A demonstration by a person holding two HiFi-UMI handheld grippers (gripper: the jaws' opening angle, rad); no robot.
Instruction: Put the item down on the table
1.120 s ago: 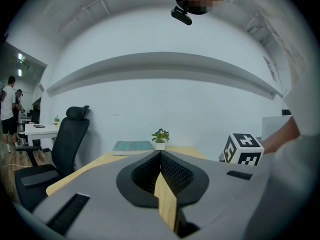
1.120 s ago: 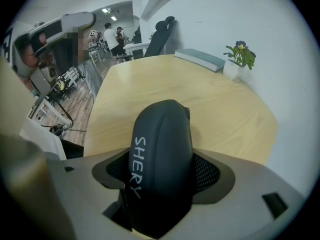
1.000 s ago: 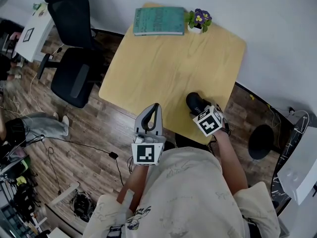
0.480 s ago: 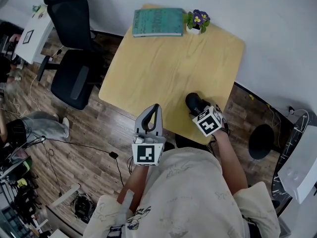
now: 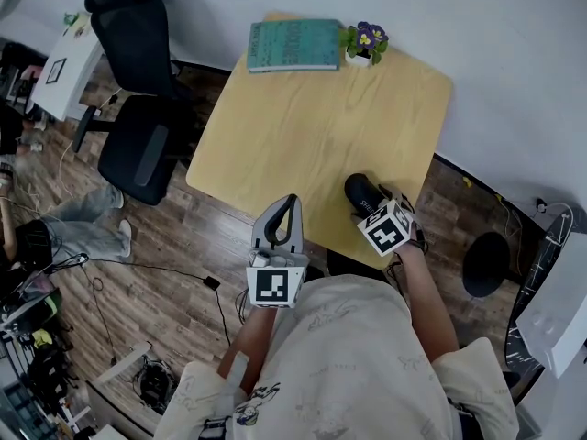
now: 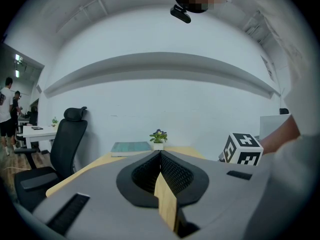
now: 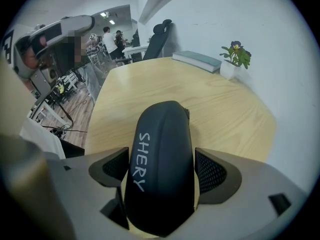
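Biggest thing in front of me is the pale wooden table [image 5: 303,117], and everything gets placed off it. The black office chair [image 5: 138,140] stands on the floor off the table's left side, just clear of the edge. At the table's far edge lies the teal book [image 5: 293,42], flat, cover up.

My left gripper [image 5: 290,200] hangs over the table's near edge, pointing across the top. Its jaws are pressed together with nothing between them; only a sliver of tabletop shows behind the pads.

My right gripper [image 7: 165,169] is tipped steeply down over the table's near right part. Its jaws have just been opening and now stand wide. The black case [image 7: 160,134], the item with "SHERY" written along it, sits between them. It lies on the tabletop by the near right edge, long side running away from me. The right pad [image 7: 215,171] stands clearly off the case, with a gap showing. On the left side I can't tell whether pad and case touch.

Smallest of all is the potted plant [image 5: 367,37] with purple flowers, upright at the table's far edge, just beside the book's right end.
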